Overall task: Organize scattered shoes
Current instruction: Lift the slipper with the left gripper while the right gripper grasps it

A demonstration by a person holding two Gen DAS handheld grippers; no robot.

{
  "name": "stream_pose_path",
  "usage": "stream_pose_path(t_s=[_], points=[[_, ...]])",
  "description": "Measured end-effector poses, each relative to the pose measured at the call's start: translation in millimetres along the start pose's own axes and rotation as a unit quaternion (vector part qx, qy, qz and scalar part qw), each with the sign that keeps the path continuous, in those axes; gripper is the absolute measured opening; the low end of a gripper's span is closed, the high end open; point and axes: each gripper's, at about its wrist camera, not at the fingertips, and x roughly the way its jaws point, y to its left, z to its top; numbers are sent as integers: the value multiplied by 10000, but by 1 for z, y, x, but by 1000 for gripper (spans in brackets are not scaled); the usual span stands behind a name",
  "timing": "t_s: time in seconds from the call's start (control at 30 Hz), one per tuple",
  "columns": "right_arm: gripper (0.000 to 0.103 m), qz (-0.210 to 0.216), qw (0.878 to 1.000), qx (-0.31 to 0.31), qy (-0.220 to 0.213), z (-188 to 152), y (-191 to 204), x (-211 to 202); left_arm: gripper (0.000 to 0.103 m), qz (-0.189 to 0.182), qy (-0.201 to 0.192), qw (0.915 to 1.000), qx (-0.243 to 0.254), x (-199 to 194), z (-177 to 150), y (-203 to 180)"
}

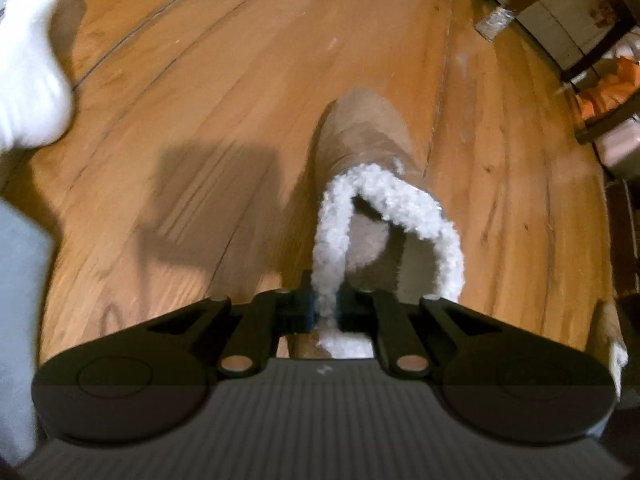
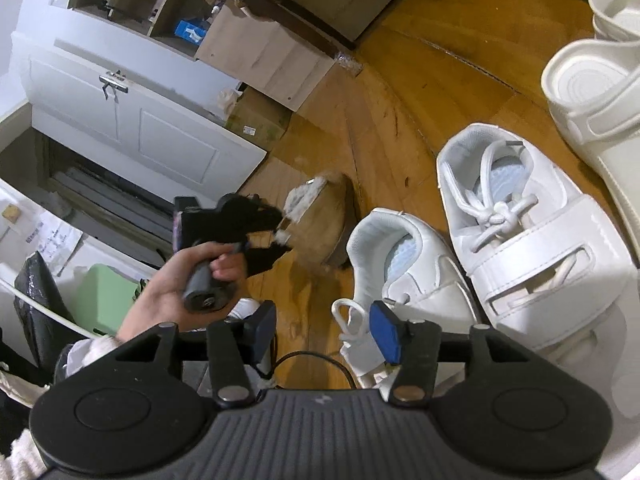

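Left gripper (image 1: 326,314) clamped on the fleece collar of a tan slipper boot (image 1: 360,152), pads pinching one side of the white trim near the heel; the boot lies on the wood floor (image 1: 200,80), toe pointing away from the claw, out in open boards and apart from the furniture along the floor's far edge. Judged light and soft: suede-like upper, plush lining, collar folds flat under the pads; likely to sag and swing from so thin a hold, though the fleece gives friction; a bite deeper over the stiffer heel wall would carry it steadier. Right gripper (image 2: 324,334) apart, blue pads bare, nothing between them; just beyond it a pair of white lace-up sneakers (image 2: 520,216), smooth leather-like, firmer shells, heel counters the sound place to grasp; white moulded sandals (image 2: 592,80) further on, rigid and slick. The person's hand (image 2: 176,284) grips the left tool's handle.
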Motion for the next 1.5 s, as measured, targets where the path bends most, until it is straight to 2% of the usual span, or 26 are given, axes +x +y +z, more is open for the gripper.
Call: stream_pose_path(t_s=[0.17, 0.23, 0.3, 0.4, 0.43, 0.47, 0.53, 0.6, 0.67, 0.7, 0.77, 0.8, 0.83, 0.87, 0.93, 1.0, 1.13, 1.23, 1.3, 1.4, 1.47, 1.5], points=[[55, -130, 9987, -495, -56, 7, 38, -12, 8, 171, 169, 9988, 434, -51, -44, 21], [55, -312, 9960, -830, 121, 14, 63, -12, 8, 150, 260, 9974, 655, -67, -66, 32], [56, -514, 9914, -1156, 333, 23, 87, -9, 8, -22, 435, 9976, 544, -73, -79, 48], [57, -1104, 9722, -1838, 943, 40, 137, 5, 8, -219, 687, 9968, 336, -75, -91, 67], [57, -1408, 9596, -2100, 1234, 46, 157, 12, 9, -164, 827, 9958, 357, -75, -96, 71], [57, -1704, 9424, -2394, 1600, 51, 177, 22, 10, -91, 1001, 9942, 377, -73, -100, 72], [59, -1989, 9136, -2835, 2132, 54, 203, 36, 17, -107, 1235, 9919, 291, -71, -102, 74], [66, -2190, 8807, -3265, 2642, 55, 223, 50, 42, -230, 1350, 9903, 223, -75, -100, 75], [69, -2315, 8155, -4121, 3339, 49, 248, 74, 48, -383, 1190, 9919, 210, -87, -96, 76], [69, -2225, 7855, -4582, 3516, 41, 254, 82, 49, -425, 1124, 9925, 216, -92, -96, 77], [69, -1892, 7183, -5534, 3769, 22, 260, 98, 54, -588, 996, 9933, 79, -101, -94, 82], [69, -1651, 6896, -5869, 3909, 15, 260, 107, 55, -661, 1030, 9925, 39, -101, -92, 83], [69, -1354, 6665, -6100, 4067, 9, 255, 115, 56, -792, 1129, 9904, -24, -102, -89, 86], [67, -1164, 6540, -6162, 4231, 4, 249, 126, 56, -901, 1212, 9885, -110, -102, -87, 89], [51, -986, 6513, -5986, 4559, 1, 233, 150, 60, -963, 1267, 9871, -188, -103, -85, 90], [43, -810, 6598, -5786, 4725, 0, 221, 171, 66, -1021, 1294, 9859, -283, -103, -83, 90], [37, -510, 6768, -5629, 4717, -2, 205, 194, 69, -1219, 1227, 9846, -255, -107, -81, 83], [37, -422, 6840, -5617, 4636, -5, 202, 202, 79, -1295, 1068, 9857, -146, -117, -78, 85], [37, -450, 6786, -5686, 4627, -10, 196, 204, 92, -1210, 993, 9876, -87, -122, -76, 90], [37, -522, 6619, -5898, 4597, -17, 193, 207, 92, -1310, 1011, 9860, -205, -123, -71, 105], [38, -596, 6596, -6016, 4466, -23, 190, 208, 92, -1690, 934, 9804, -400, -127, -68, 117], [38, -599, 6618, -6010, 4441, -23, 190, 208, 92, -1716, 930, 9801, -369, -128, -68, 117]])
